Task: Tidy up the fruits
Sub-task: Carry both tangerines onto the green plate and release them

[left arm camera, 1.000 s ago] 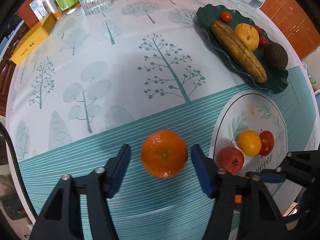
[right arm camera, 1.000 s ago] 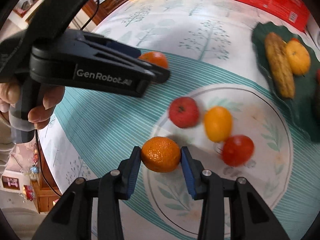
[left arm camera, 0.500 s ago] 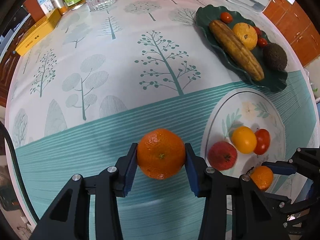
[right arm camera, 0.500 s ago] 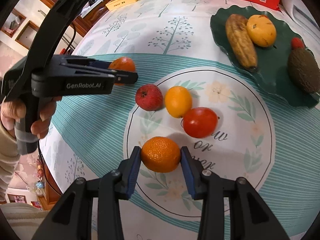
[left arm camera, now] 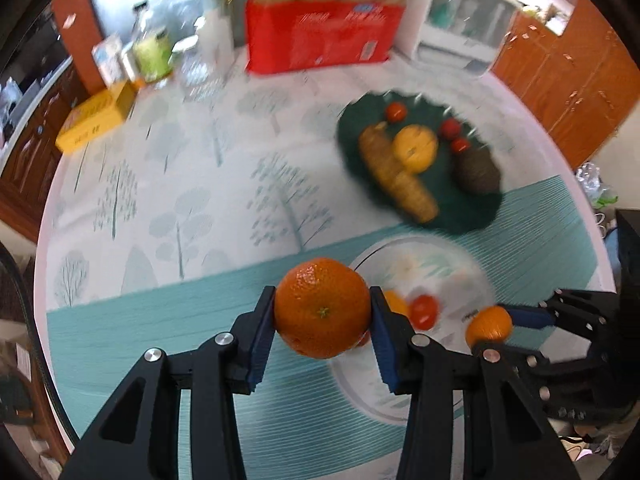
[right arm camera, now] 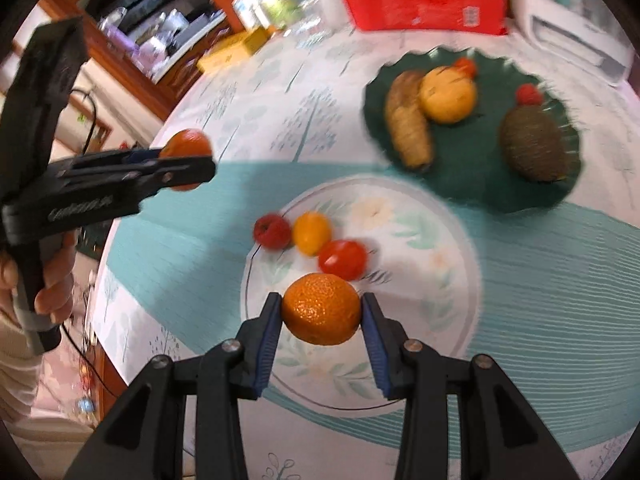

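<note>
My left gripper [left arm camera: 322, 316] is shut on an orange [left arm camera: 322, 313] and holds it in the air above the teal band of the tablecloth, left of the white floral plate [left arm camera: 460, 276]. My right gripper [right arm camera: 320, 312] is shut on a second orange [right arm camera: 321, 309] above the near part of that plate [right arm camera: 440, 296]. On the plate lie a red fruit [right arm camera: 273, 231], a yellow-orange fruit [right arm camera: 311, 232] and a tomato [right arm camera: 343, 259]. The left gripper with its orange [right arm camera: 185, 148] shows at the left of the right wrist view.
A dark green plate [right arm camera: 472, 184] behind the white plate holds a long brownish fruit [right arm camera: 409, 120], a yellow citrus [right arm camera: 448, 95], an avocado [right arm camera: 534, 146] and small red tomatoes. A red box [left arm camera: 320, 38], jars, a glass and a yellow box [left arm camera: 94, 120] stand at the table's far edge.
My left gripper closed on its orange and lifted it off the table. My right gripper carried its orange up and back over the white plate. Both views rose and tilted.
</note>
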A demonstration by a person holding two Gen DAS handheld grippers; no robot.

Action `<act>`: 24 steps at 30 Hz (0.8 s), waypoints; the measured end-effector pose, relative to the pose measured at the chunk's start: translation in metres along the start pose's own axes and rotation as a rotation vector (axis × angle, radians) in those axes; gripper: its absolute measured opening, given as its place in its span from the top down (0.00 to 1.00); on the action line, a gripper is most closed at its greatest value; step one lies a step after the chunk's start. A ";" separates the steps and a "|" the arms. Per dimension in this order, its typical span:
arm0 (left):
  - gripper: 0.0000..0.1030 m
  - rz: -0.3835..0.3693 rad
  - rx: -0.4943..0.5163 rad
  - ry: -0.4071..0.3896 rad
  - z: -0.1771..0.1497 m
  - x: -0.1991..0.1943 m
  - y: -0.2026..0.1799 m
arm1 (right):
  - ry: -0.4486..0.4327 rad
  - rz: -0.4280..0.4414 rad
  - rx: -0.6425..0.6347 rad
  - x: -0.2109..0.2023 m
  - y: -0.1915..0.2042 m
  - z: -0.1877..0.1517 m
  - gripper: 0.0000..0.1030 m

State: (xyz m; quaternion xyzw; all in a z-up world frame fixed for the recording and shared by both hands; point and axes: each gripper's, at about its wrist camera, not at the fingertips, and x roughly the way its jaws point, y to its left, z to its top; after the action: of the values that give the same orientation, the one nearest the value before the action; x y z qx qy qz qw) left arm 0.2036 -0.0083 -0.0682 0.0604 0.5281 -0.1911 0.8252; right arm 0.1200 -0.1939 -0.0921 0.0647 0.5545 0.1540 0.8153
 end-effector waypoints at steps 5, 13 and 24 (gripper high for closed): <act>0.58 -0.039 0.047 -0.065 0.032 -0.021 -0.033 | -0.115 -0.048 0.039 -0.041 -0.025 0.030 0.62; 0.58 -0.032 0.057 -0.147 0.096 -0.032 -0.074 | -0.281 -0.146 0.060 -0.101 -0.055 0.087 0.62; 0.58 -0.039 -0.007 -0.149 0.176 0.019 -0.074 | -0.326 -0.227 0.137 -0.085 -0.099 0.146 0.61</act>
State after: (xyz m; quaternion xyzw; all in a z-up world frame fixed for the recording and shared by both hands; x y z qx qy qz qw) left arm 0.3318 -0.1343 -0.0017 0.0328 0.4669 -0.2094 0.8585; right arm 0.2442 -0.3052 0.0107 0.0812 0.4283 0.0107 0.8999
